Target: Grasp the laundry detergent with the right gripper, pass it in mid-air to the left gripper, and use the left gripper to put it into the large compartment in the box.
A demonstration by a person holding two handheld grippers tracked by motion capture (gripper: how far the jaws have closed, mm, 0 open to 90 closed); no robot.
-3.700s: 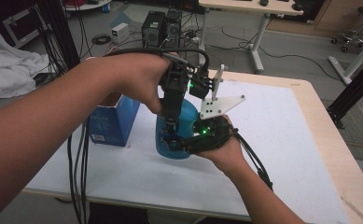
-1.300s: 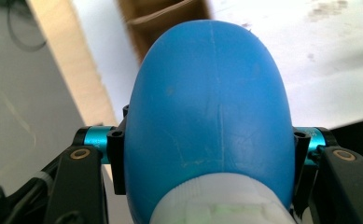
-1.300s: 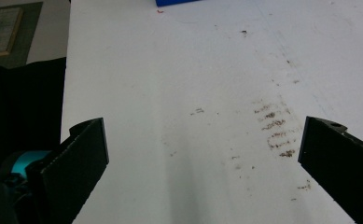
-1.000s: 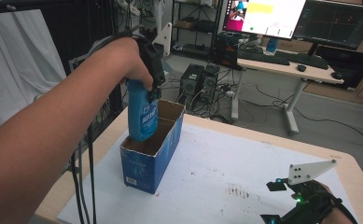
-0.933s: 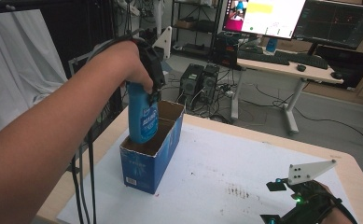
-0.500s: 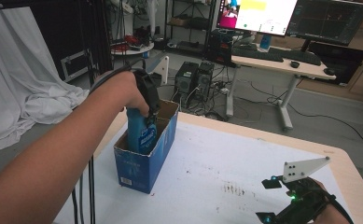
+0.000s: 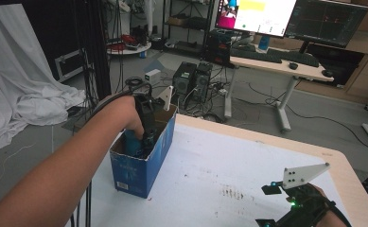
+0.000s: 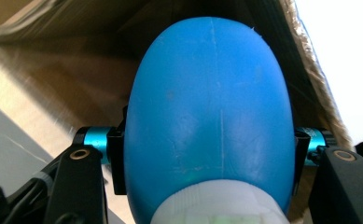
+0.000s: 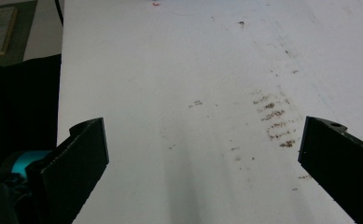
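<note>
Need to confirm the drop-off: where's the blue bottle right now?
In the high view, the blue bottle sits down inside the open blue cardboard box at the table's left edge, clamped by the left gripper.

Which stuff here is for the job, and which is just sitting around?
For the job:
- blue bottle, gripped in the left tongs
- blue cardboard box it goes into

Just around:
- right tongs, open over the white table
- monitors
- white sheet
</note>
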